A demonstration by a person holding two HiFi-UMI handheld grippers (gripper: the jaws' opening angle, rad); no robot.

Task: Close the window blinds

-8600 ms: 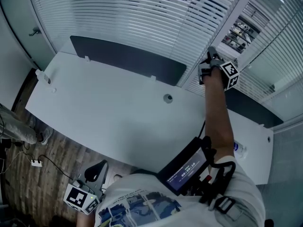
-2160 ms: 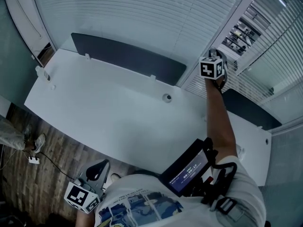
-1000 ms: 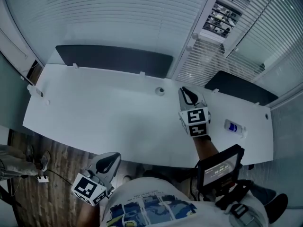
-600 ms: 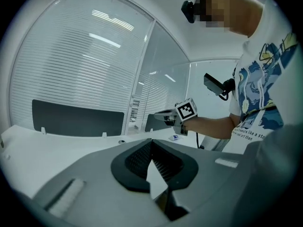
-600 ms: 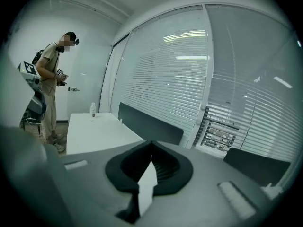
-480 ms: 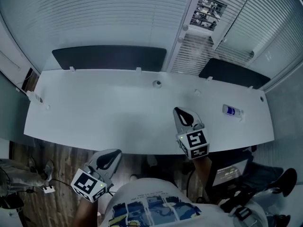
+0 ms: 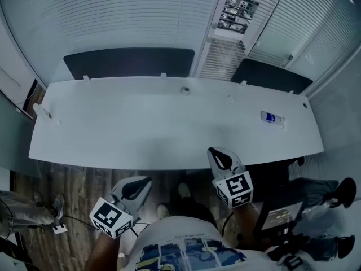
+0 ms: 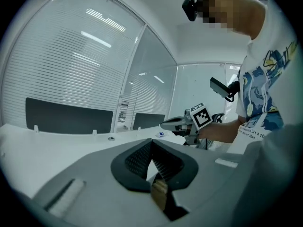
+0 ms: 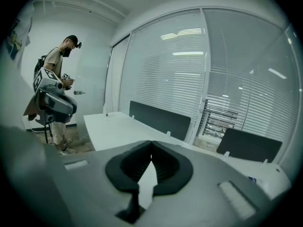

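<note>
The wide window blind [image 7: 113, 16] behind the white table [image 7: 141, 134] hangs with its slats turned flat and shut; it also fills the right gripper view [image 9: 161, 70]. To its right a narrow strip of slats [image 7: 217, 61] sits under a gap that shows shelves [image 7: 236, 7]. My right gripper [image 7: 214, 152] hovers at the table's front edge, shut and empty, far from the blinds. My left gripper [image 7: 143, 182] hangs low over the floor, also shut with nothing in it. In the gripper views both pairs of jaws [image 8: 151, 141] [image 9: 151, 144] meet at the tips.
Two dark partition panels [image 7: 128, 62] [image 7: 271, 75] stand along the table's far edge. A small bottle [image 7: 272, 118] lies at the table's right end, and a round grommet [image 7: 184, 89] sits mid-back. Another person [image 9: 59, 79] stands left of the table. Wood floor [image 7: 67, 191] lies below.
The right gripper came down from the blind at the window and drew back over the table to its front edge. The view pulled back from the table. The slats went from partly open to shut.
</note>
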